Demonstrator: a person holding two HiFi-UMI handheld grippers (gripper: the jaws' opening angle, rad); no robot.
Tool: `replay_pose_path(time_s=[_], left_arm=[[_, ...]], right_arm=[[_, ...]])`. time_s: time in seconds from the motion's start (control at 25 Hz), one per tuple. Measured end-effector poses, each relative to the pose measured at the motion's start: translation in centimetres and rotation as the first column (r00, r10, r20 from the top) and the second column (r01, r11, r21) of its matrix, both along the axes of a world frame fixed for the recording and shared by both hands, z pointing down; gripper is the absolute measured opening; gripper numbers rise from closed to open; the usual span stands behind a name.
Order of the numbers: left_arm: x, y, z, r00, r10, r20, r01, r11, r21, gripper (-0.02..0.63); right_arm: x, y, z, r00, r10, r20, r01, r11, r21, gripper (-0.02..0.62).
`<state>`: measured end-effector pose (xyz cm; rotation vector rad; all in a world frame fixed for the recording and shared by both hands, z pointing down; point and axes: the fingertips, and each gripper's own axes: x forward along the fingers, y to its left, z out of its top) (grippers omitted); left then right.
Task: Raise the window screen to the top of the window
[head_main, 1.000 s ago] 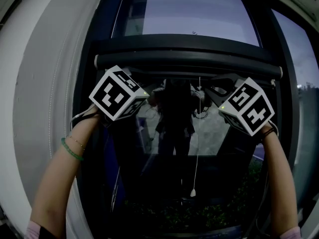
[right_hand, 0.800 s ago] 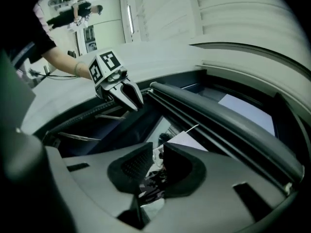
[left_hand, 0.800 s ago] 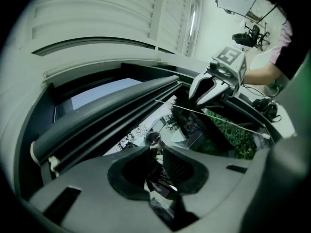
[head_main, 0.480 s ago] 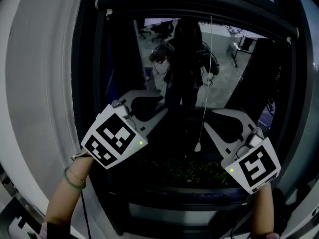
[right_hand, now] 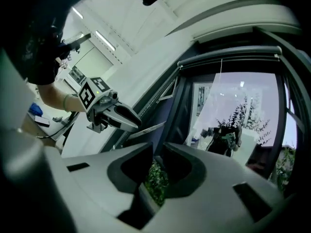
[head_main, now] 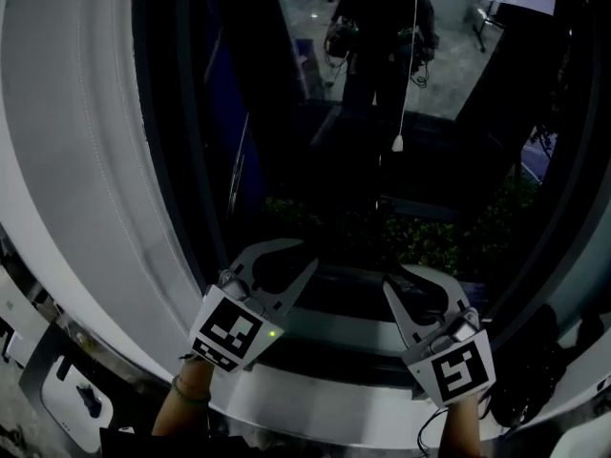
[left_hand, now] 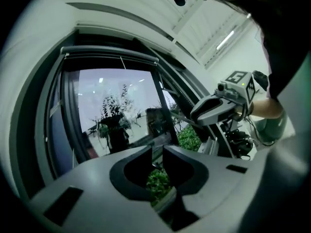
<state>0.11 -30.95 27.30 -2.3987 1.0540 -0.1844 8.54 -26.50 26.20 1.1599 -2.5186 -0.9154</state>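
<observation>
The window screen is rolled up: its dark bar [left_hand: 112,52] [right_hand: 228,53] lies along the top of the window in both gripper views and is out of the head view. A thin pull cord ends in a small knob [head_main: 398,143] in front of the glass. My left gripper [head_main: 307,263] [left_hand: 157,149] and right gripper [head_main: 389,284] [right_hand: 158,157] hang low by the window sill [head_main: 334,375], side by side. Both are shut to a narrow slit and hold nothing. Each gripper view also shows the other tool: right gripper [left_hand: 214,108], left gripper [right_hand: 131,123].
The dark pane [head_main: 315,189] reflects a person and a lit room. Green plants [head_main: 430,241] show outside below. A white curved wall [head_main: 86,160] borders the window on the left. Dark cables or a bag [head_main: 535,375] lie at the lower right.
Both grippers came down from the screen's bar at the top of the window to the sill, apart from the bar. The head view swung downward with them.
</observation>
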Motion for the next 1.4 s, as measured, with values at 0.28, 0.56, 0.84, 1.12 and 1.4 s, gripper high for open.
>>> replay_pose_path(time_s=[0.28, 0.56, 0.84, 1.12, 1.4], left_arm=[[0.2, 3.3, 12.0, 0.997, -0.061, -0.037, 0.052, 0.976, -0.214, 0.067], [-1.6, 8.7, 16.4, 0.991, -0.100, -0.091, 0.067, 0.948, -0.310, 0.067], [-6.2, 17.4, 18.4, 0.989, -0.072, -0.131, 0.021, 0.935, -0.354, 0.067], [-12.6, 27.0, 21.1, 0.992, 0.008, -0.124, -0.057, 0.916, -0.397, 0.067], [-16.5, 34.3, 22.7, 0.986, 0.064, -0.153, -0.125, 0.892, -0.435, 0.067]], right_arm=[[-0.8, 1.5, 10.5, 0.995, -0.027, 0.096, 0.046, 0.978, -0.202, 0.055], [-3.3, 5.5, 16.9, 0.985, -0.003, 0.171, 0.066, 0.928, -0.366, 0.055], [-7.9, 13.5, 18.9, 0.966, 0.075, 0.247, 0.045, 0.895, -0.444, 0.055], [-14.7, 22.7, 20.6, 0.953, 0.158, 0.258, -0.020, 0.884, -0.467, 0.055], [-18.9, 30.6, 22.2, 0.937, 0.245, 0.249, -0.090, 0.859, -0.504, 0.055]])
